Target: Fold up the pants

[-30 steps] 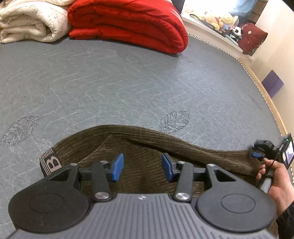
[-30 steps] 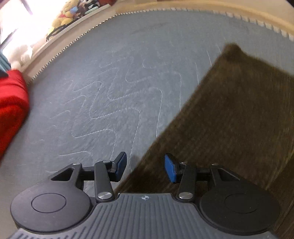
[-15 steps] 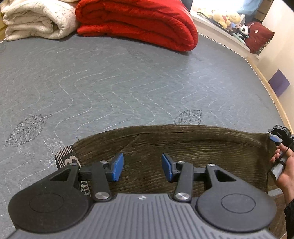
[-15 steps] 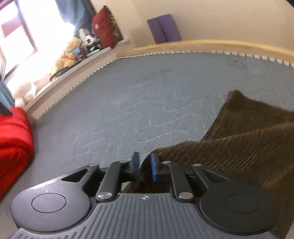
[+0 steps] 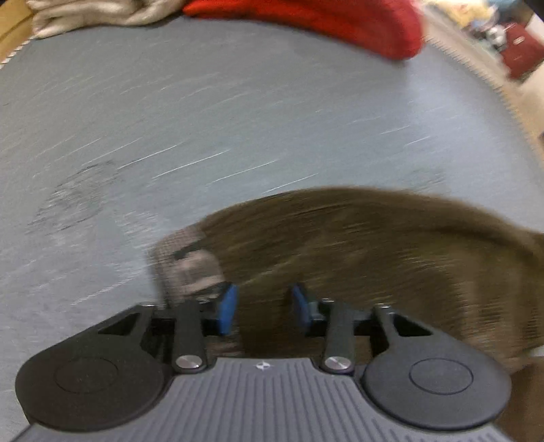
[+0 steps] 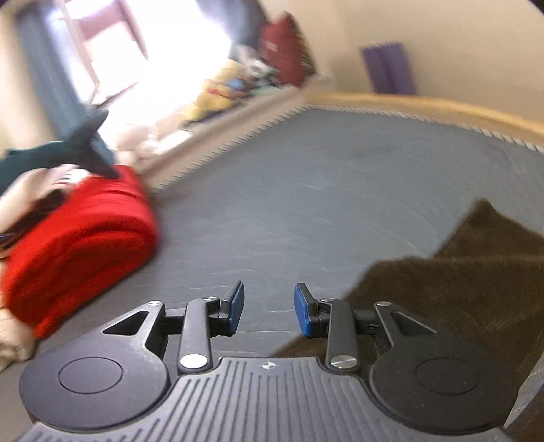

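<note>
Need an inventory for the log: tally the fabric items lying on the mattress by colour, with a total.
Brown: 1, the pants
Red: 1, the folded comforter
Cream: 1, the folded blanket
Total: 3. Blur hides anything smaller.

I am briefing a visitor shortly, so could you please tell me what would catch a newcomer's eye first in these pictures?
Probably the red folded quilt, vivid at the far side of the grey mattress. Next, the brown pants lying on the mattress right ahead of the open left gripper, while the open right gripper hangs over bare mattress beside them.
</note>
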Motion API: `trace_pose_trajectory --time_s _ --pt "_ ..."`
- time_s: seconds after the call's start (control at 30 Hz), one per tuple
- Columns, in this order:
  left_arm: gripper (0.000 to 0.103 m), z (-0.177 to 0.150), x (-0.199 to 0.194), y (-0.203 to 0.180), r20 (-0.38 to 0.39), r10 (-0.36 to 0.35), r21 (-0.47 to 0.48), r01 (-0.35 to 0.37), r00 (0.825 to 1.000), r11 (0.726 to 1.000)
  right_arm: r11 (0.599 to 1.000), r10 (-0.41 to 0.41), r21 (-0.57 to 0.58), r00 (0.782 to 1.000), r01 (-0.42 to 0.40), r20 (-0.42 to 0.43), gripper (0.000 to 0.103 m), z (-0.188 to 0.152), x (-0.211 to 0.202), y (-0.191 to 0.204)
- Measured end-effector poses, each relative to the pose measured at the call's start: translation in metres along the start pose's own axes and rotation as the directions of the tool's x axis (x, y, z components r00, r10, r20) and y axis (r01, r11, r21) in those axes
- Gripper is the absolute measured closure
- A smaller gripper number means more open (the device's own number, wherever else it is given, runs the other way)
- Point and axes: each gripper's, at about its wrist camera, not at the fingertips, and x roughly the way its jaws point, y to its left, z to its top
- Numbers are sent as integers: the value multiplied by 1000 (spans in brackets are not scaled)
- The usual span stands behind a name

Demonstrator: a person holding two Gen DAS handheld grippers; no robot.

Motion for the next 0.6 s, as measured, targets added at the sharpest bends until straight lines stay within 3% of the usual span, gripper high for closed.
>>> trace_pose_trajectory --time_s 0.03,0.17,0.23,0.37,0.47,0.6 --pt "98 -2 8 8 -15 59 1 -59 998 998 1000 26 -18 1000 -26 7 69 0 -14 7" --pt "97 -3 -6 3 0 108 31 -108 994 994 990 98 -102 995 -96 16 66 -8 -69 30" --pt "89 -1 -32 -12 77 67 74 -72 995 995 980 101 -173 995 -101 -7 63 -19 -91 43" --pt "75 -1 -66 -24 124 -80 51 74 989 996 956 96 -264 988 -125 -121 63 -47 -119 64" --pt "72 -5 -84 -27 163 -93 44 87 982 995 927 123 -322 966 -194 -229 63 -81 -129 79" --pt "70 -8 -105 -28 198 -121 23 119 973 993 847 141 -448 935 -284 -326 63 -133 -144 103"
